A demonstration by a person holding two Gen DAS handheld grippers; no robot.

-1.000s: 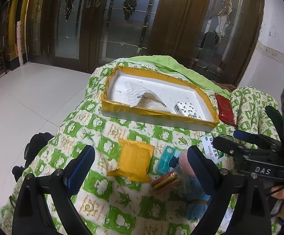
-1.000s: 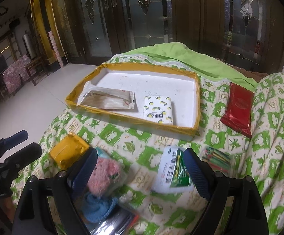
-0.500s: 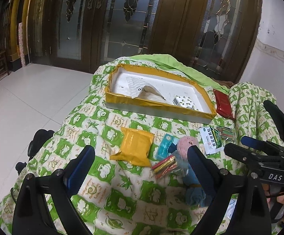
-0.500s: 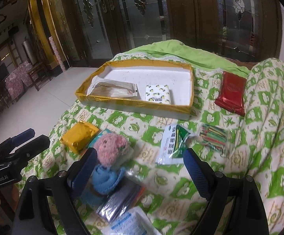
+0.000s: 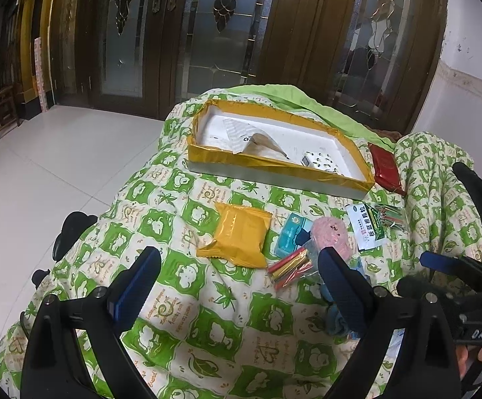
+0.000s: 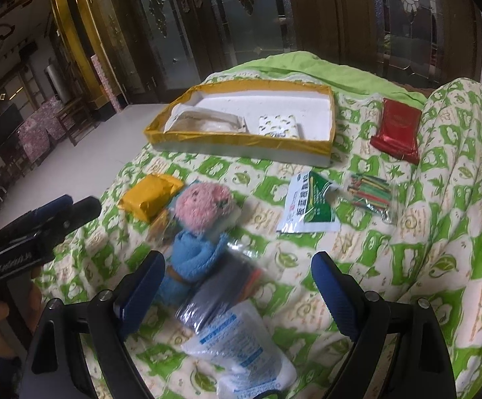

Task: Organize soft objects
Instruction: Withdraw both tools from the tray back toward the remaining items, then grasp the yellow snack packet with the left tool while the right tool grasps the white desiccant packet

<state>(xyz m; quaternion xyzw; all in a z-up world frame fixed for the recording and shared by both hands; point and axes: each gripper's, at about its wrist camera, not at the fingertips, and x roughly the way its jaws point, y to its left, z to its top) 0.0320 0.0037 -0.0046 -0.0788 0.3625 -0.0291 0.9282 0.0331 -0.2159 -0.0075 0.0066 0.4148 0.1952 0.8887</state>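
A doll with a pink plush head (image 6: pixel 204 206) and blue body lies on the green-patterned quilt (image 6: pixel 440 266). My right gripper (image 6: pixel 237 282) hovers open over its lower half and over two clear bagged packets (image 6: pixel 237 342); its pads touch nothing. My left gripper (image 5: pixel 239 282) is open above bare quilt, just short of a yellow packet (image 5: pixel 239 237). Beside that packet lie a teal packet (image 5: pixel 290 232) and a bag of coloured sticks (image 5: pixel 290 267). The yellow-rimmed white tray (image 6: pixel 241 139) holds a brownish clear pouch (image 6: pixel 207 121) and a lemon-print tissue pack (image 6: pixel 279 126).
A white-green sachet (image 6: pixel 310 204), a second bag of coloured sticks (image 6: pixel 370 196) and a red packet (image 6: pixel 397 129) lie right of the tray. The quilt rises in a fold at the right. White tiled floor (image 5: pixel 58 173) drops off left; dark glazed doors stand behind.
My right gripper has drawn back from the tray, so the doll and the clear packets now lie between its fingers in view. The left gripper has backed off slightly. Both stay open.
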